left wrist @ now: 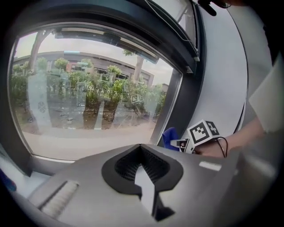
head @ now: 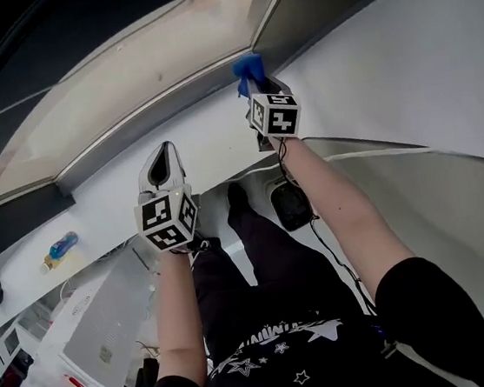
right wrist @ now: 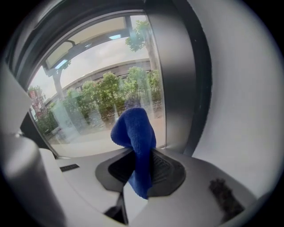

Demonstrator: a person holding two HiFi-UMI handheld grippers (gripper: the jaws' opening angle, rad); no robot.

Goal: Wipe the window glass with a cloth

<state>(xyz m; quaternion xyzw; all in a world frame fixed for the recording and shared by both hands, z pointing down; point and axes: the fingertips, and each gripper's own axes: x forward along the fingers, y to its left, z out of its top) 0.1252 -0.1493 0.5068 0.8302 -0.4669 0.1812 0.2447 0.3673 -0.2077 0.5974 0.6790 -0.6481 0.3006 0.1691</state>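
At upper centre of the head view, we hold a fluffy blue cloth [head: 248, 66] clamped in our right hand-held gripper [head: 258, 85], near the right corner of the clear window glass [head: 124, 89]. Lower left, our left hand-held gripper [head: 165, 161] is closed on nothing.

white wall [head: 399, 46], dark-framed window [head: 125, 97]

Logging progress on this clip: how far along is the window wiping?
Done: the blue cloth is clamped in the right gripper. In hand: it is held at the lower right corner of the glass, by the frame; contact cannot be confirmed. Remaining: apparently wiping the whole pane. The left gripper is shut and empty.
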